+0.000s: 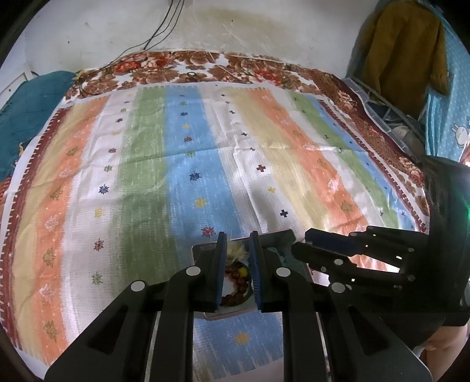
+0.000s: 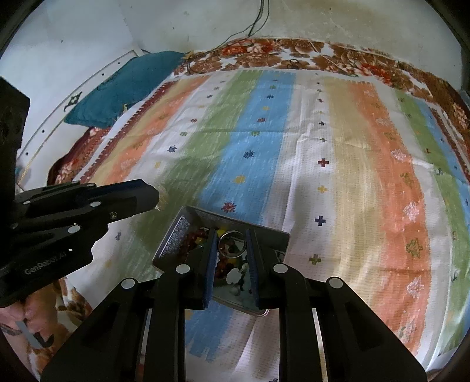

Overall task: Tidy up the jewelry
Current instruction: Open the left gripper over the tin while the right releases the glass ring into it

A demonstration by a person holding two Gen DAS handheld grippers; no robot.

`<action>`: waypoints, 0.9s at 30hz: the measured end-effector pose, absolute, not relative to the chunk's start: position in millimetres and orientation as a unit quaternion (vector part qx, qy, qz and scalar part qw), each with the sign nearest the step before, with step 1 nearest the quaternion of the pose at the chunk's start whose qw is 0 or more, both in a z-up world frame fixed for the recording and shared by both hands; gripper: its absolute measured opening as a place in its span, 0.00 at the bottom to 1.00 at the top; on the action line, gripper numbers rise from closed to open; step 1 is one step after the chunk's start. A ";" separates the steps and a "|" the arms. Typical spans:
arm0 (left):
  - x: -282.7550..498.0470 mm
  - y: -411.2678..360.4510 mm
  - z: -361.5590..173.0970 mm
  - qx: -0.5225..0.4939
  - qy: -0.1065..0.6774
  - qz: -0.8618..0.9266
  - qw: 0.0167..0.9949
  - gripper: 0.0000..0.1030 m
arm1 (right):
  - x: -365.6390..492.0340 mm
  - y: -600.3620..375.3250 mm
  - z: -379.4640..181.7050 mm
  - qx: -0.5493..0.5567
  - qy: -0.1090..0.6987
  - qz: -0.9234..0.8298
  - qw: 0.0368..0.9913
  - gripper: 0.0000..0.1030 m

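Note:
A metal tin tray (image 2: pixel 176 235) lies on the striped cloth and holds jewelry: a brown bead bracelet (image 2: pixel 194 236), a silver ring (image 2: pixel 232 244) and white pieces (image 2: pixel 235 274). My right gripper (image 2: pixel 231 235) hovers over the tray, jaws a little apart around the ring, not clearly gripping. My left gripper (image 1: pixel 238 236) hovers over the tray's (image 1: pixel 226 316) other side, jaws apart around a pale tassel (image 1: pixel 237 250) above the bead bracelet (image 1: pixel 236 279). In the right view the left gripper (image 2: pixel 155 195) shows side-on, with the tassel (image 2: pixel 162 198) at its tip.
A striped cloth (image 1: pixel 176 176) covers a floral bedspread (image 1: pixel 164 67). A teal pillow (image 2: pixel 123 85) lies at the far left by the wall. Cables (image 1: pixel 164 26) hang down the wall. A mustard garment (image 1: pixel 405 50) hangs at the right.

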State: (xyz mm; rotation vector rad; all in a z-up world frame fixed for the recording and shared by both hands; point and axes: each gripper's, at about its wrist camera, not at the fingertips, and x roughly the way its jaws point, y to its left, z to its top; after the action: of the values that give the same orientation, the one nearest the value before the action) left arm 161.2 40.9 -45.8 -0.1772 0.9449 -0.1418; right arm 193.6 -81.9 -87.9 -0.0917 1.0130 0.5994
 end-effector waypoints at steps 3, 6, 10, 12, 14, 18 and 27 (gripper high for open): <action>160.5 45.1 -43.6 -0.094 0.448 -0.065 0.887 0.24 | 192.6 -82.5 -86.2 -0.047 0.473 0.276 0.835 0.40; 159.9 46.9 -43.8 -0.095 0.449 -0.064 0.886 0.25 | 191.1 -84.0 -85.0 -0.047 0.472 0.276 0.836 0.42; 153.7 53.0 -42.9 -0.093 0.447 -0.055 0.888 0.34 | 184.3 -87.2 -81.1 -0.059 0.463 0.271 0.842 0.49; 148.7 59.2 -40.1 -0.100 0.441 -0.047 0.891 0.39 | 177.2 -91.0 -75.9 -0.068 0.449 0.269 0.849 0.55; 142.7 61.7 -38.7 -0.109 0.437 -0.050 0.892 0.42 | 172.6 -95.7 -74.0 -0.067 0.446 0.265 0.852 0.59; 129.8 55.7 -38.8 -0.092 0.437 -0.045 0.893 0.55 | 166.8 -103.1 -72.0 -0.066 0.443 0.266 0.853 0.62; 107.5 48.4 -37.6 -0.061 0.434 -0.039 0.898 0.81 | 150.7 -121.1 -59.9 -0.062 0.414 0.239 0.876 0.85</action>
State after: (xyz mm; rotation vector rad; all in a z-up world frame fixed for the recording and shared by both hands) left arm 107.5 48.4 -37.6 -0.1266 0.8977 -0.0807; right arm 150.7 -121.1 -59.9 -0.1287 0.8650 0.4987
